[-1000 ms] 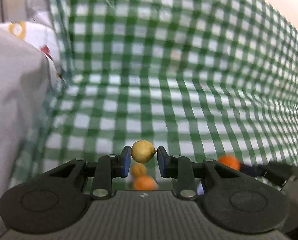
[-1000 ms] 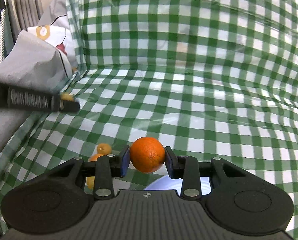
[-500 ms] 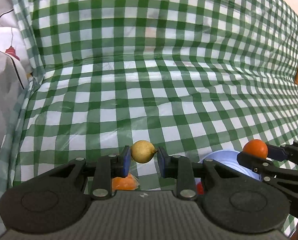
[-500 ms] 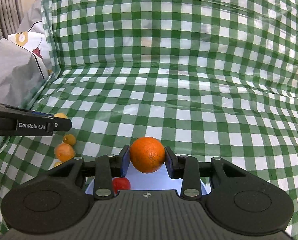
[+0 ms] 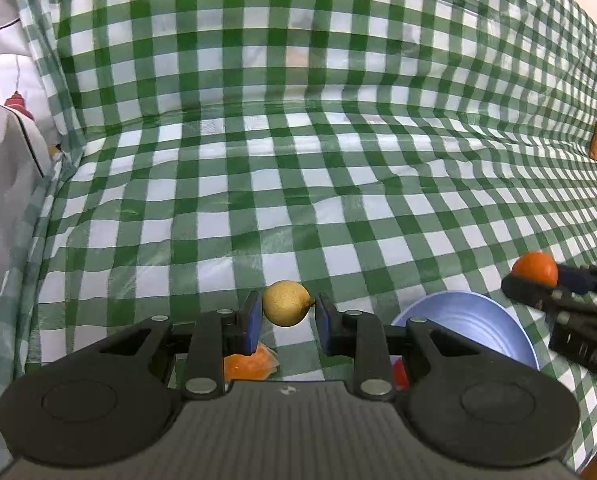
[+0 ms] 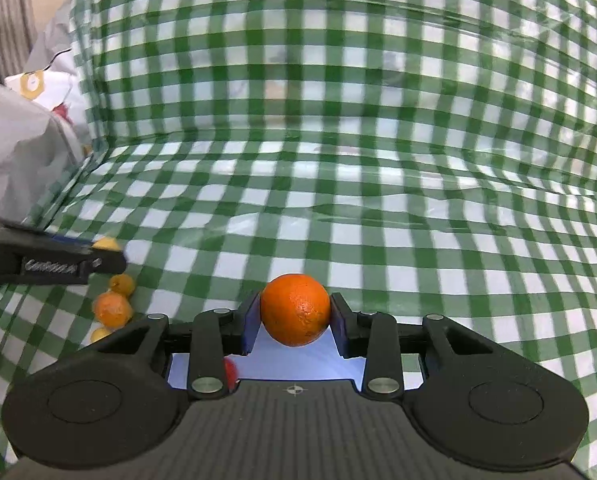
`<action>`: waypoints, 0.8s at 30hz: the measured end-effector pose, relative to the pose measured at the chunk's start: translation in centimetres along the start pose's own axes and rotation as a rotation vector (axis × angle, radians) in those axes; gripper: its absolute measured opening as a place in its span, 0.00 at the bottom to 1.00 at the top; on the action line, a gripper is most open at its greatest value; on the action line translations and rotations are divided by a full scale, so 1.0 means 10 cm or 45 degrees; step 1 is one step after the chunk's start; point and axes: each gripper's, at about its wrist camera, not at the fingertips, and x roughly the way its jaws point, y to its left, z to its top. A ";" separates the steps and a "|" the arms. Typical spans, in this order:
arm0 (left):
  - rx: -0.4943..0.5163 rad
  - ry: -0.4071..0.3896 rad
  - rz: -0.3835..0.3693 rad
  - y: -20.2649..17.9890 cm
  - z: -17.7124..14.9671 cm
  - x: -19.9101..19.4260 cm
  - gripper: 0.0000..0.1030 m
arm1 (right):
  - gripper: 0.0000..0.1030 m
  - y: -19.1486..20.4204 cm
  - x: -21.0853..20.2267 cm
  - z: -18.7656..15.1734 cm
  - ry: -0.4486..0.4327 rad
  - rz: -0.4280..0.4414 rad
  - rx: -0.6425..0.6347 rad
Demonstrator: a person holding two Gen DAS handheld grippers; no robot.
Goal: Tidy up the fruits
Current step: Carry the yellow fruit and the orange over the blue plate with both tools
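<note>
Both grippers shifted over pale blue round bowl [image 5: 482, 320], small red fruit [image 6: 230, 370] inside below right gripper [image 6: 295, 322] fingers clamping round orange [image 6: 295, 310], left gripper [image 5: 286, 314] pinching small tan round fruit [image 5: 285, 303].

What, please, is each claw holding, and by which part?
Left claw: small round yellow-tan fruit, pinched across its sides. Right claw: round orange, likewise.

Open checked table [image 5: 298, 184] from ten to two o'clock. Blue bowl [image 5: 478, 320] at four o'clock, loose oranges [image 6: 112, 308] at nine, grey bag [image 6: 18, 152] at ten.
</note>
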 end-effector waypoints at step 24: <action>0.397 0.089 -0.293 -0.90 -0.36 0.02 0.30 | 0.37 -0.20 0.11 -0.09 0.069 -0.055 0.045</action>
